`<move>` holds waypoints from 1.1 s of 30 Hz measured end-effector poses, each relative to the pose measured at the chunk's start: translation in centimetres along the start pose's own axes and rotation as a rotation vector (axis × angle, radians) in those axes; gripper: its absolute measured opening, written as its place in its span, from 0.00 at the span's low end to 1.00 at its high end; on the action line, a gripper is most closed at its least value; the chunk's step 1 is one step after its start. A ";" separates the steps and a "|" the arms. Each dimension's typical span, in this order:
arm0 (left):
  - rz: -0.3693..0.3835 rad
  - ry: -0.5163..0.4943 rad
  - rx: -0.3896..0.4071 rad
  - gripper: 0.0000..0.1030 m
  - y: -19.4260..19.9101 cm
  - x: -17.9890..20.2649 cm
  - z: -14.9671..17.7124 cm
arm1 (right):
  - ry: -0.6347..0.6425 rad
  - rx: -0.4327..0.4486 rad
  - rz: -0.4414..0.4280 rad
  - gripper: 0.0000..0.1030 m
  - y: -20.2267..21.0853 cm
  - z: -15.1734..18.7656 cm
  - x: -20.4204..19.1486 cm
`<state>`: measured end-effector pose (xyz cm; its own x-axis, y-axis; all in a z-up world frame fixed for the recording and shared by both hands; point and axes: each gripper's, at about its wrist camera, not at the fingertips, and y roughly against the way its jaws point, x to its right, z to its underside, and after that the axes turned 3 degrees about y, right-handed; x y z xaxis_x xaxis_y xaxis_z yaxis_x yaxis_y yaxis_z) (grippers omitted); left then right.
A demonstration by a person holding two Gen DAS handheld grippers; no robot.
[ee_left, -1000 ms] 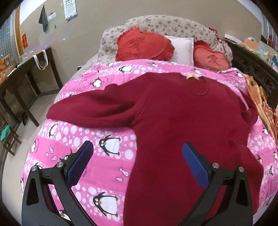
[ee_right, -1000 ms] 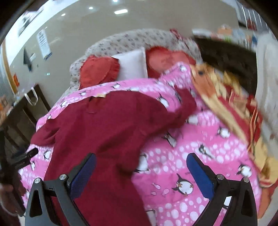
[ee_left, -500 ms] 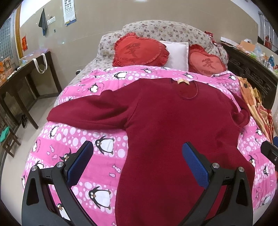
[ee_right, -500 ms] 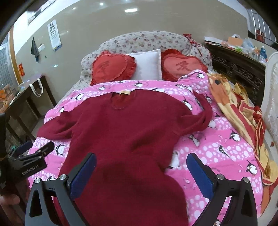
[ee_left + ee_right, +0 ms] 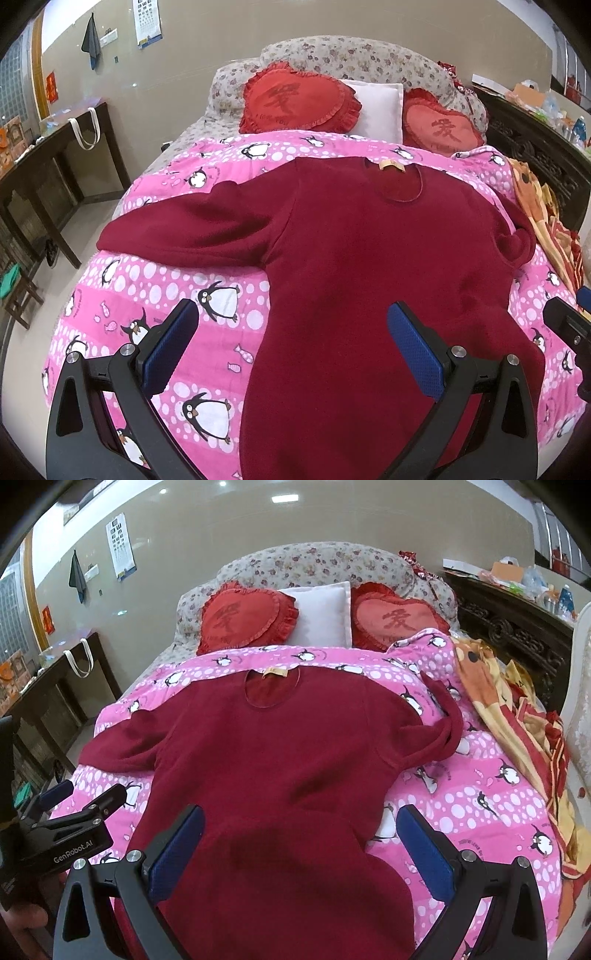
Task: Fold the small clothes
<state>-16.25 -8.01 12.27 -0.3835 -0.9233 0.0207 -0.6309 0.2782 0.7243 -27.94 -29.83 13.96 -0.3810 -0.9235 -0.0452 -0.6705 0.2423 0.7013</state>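
Your left tongs are spread wide and hold nothing; their blue pads hover above the lower part of the sweater. Your right tongs are likewise spread and empty, also over the lower part.

The sweater, dark red, lies flat and face up on the quilt, straight ahead of both tongs. Its hem is nearest you, running under and between the fingers; its neck, with a small tan label, points away from you toward the pillows. In the left view the left finger sits over bare pink quilt just left of the sweater's edge, and the right finger is over the cloth. In the right view the left finger is over the cloth and the right finger is over quilt, just right of the edge.

One sleeve stretches out flat to the left of your left tongs. The other sleeve is bent and bunched to the right, beyond your right tongs, near a striped blanket.

In the right view, the left tongs show at the left edge, beside the sweater.
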 end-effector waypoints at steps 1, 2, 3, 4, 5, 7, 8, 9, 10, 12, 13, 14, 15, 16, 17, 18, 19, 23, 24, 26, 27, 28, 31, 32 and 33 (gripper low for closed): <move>-0.003 -0.001 -0.003 1.00 -0.2 0.0 0.1 | 0.001 -0.006 -0.001 1.00 -0.2 0.0 0.0; -0.003 -0.002 -0.005 1.00 -0.3 0.0 0.1 | 0.002 -0.009 -0.002 1.00 -0.3 -0.1 -0.1; -0.004 -0.002 -0.007 1.00 -0.4 0.0 0.1 | 0.002 -0.013 -0.003 1.00 -0.5 -0.1 -0.1; -0.005 -0.002 -0.011 1.00 -0.7 0.0 0.1 | 0.002 -0.016 -0.004 1.00 -0.6 -0.2 -0.2; -0.006 -0.002 -0.013 1.00 -0.8 0.0 0.1 | 0.003 -0.019 -0.003 1.00 -0.8 -0.2 -0.2; -0.009 -0.001 -0.016 1.00 -1.2 0.0 0.1 | 0.006 -0.023 -0.003 1.00 -1.1 -0.3 -0.3; -0.010 0.000 -0.017 1.00 -1.3 0.0 0.1 | 0.009 -0.027 -0.002 1.00 -1.4 -0.4 -0.4; -0.010 0.000 -0.020 1.00 -1.5 0.0 0.1 | 0.010 -0.031 -0.002 1.00 -1.6 -0.4 -0.4; -0.011 0.000 -0.023 1.00 -1.7 0.0 0.1 | 0.011 -0.035 -0.001 1.00 -1.9 -0.5 -0.5; -0.013 -0.002 -0.030 1.00 -2.2 0.0 0.1 | 0.011 -0.042 0.000 1.00 -2.4 -0.6 -0.6; -0.012 -0.003 -0.032 0.99 -2.4 0.0 0.1 | 0.010 -0.046 0.000 1.00 -2.7 -0.6 -0.6; -0.012 -0.002 -0.036 1.00 -2.7 0.0 0.1 | 0.009 -0.050 -0.001 1.00 -3.0 -0.6 -0.6; -0.012 -0.002 -0.040 1.00 -2.9 0.0 0.2 | 0.009 -0.056 -0.002 1.00 -3.3 -0.7 -0.6; -0.012 -0.002 -0.045 1.00 -3.3 -0.1 0.2 | 0.008 -0.061 -0.003 1.00 -3.6 -0.8 -0.6; -0.013 -0.002 -0.048 1.00 -3.6 -0.1 0.2 | 0.007 -0.069 -0.003 1.00 -4.0 -0.8 -0.7; -0.014 -0.002 -0.051 1.00 -3.8 -0.1 0.2 | 0.008 -0.073 -0.003 1.00 -4.3 -0.8 -0.7; -0.015 -0.002 -0.056 1.00 -4.1 -0.1 0.2 | 0.008 -0.078 -0.003 1.00 -4.7 -0.9 -0.7; -0.017 0.000 -0.074 1.00 -5.5 -0.3 0.1 | 0.007 -0.094 -0.007 1.00 -6.1 -1.3 -0.8; -0.018 0.001 -0.076 1.00 -5.7 -0.3 0.0 | 0.007 -0.097 -0.008 1.00 -6.4 -1.3 -0.9; -0.019 0.001 -0.086 1.00 -6.4 -0.3 0.0 | 0.008 -0.104 -0.008 1.00 -7.3 -1.6 -1.1; -0.021 0.001 -0.091 1.00 -6.8 -0.3 -0.1 | 0.008 -0.108 -0.008 1.00 -7.6 -1.7 -1.2; -0.021 0.003 -0.095 1.00 -7.1 -0.4 -0.2 | 0.007 -0.112 -0.011 1.00 -8.1 -1.8 -1.3; -0.020 0.008 -0.106 1.00 -8.0 -0.6 -0.4 | 0.006 -0.119 -0.011 1.00 -9.4 -2.2 -1.6; -0.020 0.010 -0.110 1.00 -8.4 -0.7 -0.5 | 0.006 -0.123 -0.011 1.00 -9.9 -2.3 -1.7; -0.022 0.012 -0.113 1.00 -8.8 -0.9 -0.7 | 0.005 -0.127 -0.012 1.00 -10.3 -2.4 -1.8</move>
<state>-9.94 -9.82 6.37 -0.3619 -0.9321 0.0122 -0.5582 0.2271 0.7980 -18.78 -31.38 8.55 -0.3698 -0.9277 -0.0513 -0.5890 0.1914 0.7852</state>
